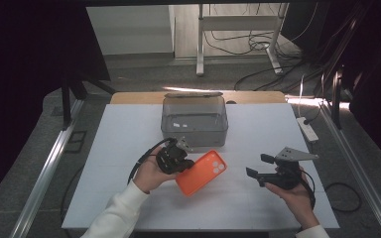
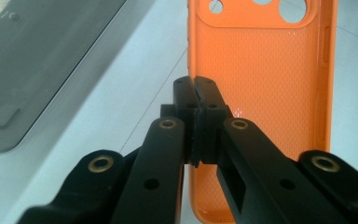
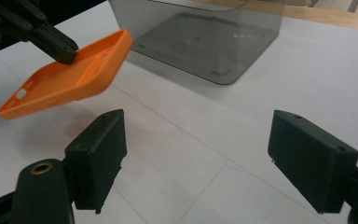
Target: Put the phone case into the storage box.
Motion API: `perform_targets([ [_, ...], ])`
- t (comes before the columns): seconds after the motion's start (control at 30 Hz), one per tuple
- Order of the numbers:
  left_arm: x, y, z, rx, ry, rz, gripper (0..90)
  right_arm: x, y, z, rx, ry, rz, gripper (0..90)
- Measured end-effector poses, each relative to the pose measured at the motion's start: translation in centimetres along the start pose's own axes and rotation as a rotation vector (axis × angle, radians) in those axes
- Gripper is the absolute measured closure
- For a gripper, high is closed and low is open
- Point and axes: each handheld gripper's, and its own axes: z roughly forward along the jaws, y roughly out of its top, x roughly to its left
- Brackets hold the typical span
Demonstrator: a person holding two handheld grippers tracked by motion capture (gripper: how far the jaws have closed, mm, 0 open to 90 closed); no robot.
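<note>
The left gripper [image 1: 181, 161] is pinching the long edge of the orange phone case [image 1: 202, 172], lifting it off the desk [image 1: 129, 134]; the right gripper [image 1: 258, 166] is hovering spread near the right edge

We look along our left gripper [image 2: 195, 91], whose two black jaws rise from the bottom and meet, pinched on the left side wall of an orange case [image 2: 261, 93]. The case runs upright through the frame, hollow side towards us, its inner face finely dimpled. Three round camera holes sit at its top, and a slim slot shows in its right wall. Its lower end is partly hidden behind the right jaw. Under it lies the white table [image 2: 135, 93], crossed by a thin line. At upper left we see the smoky, see-through box [image 2: 42, 65], near the case but apart from it.
</note>
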Motion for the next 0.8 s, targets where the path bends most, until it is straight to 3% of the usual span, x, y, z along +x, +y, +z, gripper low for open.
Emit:
perform_targets([
  [0.13, -0.1, 0.1, 0.0, 0.007, 0.017, -0.004, 88.8, 0.3, 0.8, 0.2, 0.008, 0.01, -0.016, 19.4],
  [0.37, -0.2, 0.2, -0.1, 0.001, 0.011, 0.009, 88.8, 0.8, 2.4, 0.8, 0.047, 0.035, -0.043, 20.0],
  [0.8, -0.3, 0.2, -0.1, -0.001, 0.013, 0.007, 88.8, 1.9, 3.9, 2.9, 0.102, 0.092, -0.033, 20.4],
])
